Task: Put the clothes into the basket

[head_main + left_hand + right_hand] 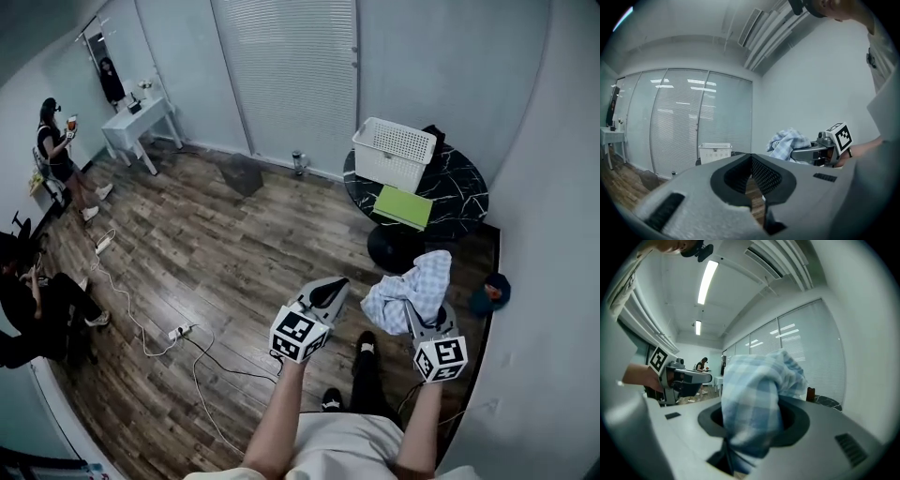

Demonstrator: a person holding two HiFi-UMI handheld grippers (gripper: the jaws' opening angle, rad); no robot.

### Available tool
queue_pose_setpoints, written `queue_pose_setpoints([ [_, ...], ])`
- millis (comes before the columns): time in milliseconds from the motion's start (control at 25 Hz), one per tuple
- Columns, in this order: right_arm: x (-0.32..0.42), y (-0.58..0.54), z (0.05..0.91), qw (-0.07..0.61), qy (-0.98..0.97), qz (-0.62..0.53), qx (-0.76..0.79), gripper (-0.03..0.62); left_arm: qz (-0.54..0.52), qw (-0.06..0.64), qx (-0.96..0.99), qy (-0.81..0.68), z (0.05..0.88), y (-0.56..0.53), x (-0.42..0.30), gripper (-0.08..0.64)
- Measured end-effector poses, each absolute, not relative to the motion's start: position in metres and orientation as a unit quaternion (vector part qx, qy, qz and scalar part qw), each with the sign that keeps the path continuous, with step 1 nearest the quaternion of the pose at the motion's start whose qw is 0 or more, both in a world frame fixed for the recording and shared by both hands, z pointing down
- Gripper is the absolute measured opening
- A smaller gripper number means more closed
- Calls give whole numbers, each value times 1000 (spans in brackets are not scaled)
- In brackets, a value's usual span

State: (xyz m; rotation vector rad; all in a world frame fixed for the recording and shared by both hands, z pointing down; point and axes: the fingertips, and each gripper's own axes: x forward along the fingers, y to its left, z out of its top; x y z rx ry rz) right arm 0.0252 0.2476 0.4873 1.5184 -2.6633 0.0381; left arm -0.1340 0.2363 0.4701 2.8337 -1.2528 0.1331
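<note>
Gripped a bunched blue-checked cloth [412,281] in the right gripper [413,307], jaws shut on its lower folds and the rest puffing out above the pads. Carried nothing in the left gripper [335,285], jaws brought together at the tips with only air behind them. Found the white basket [394,153] standing open-topped on the round black table [464,192], ahead of the loaded gripper and well apart from it, almost straight along its pointing line and only slightly to its left in the head view. Showed its long side running roughly across that line, so offering a broad mouth to the approach. Noted a flat green sheet [404,207] lying on the table just on the near side of the basket, between it and the grippers. Judged the right gripper the better placed of the two, being more directly in line with the basket, with the left one beside it and farther to the left. Held both forearms stretched forward from the body, side by side, grippers roughly level and aimed toward the table. Called for a long forward carry, then a lift over the near rim before any release.
</note>
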Motion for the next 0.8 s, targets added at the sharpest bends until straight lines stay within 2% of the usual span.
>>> queue_pose_setpoints([
  [360,64,208,482,44,-849,21,525,179,28,29,916,-398,470,194,-114,14],
  [800,50,142,490,72,-861,8,503,179,53,38,919,-389,481,124,-99,14],
])
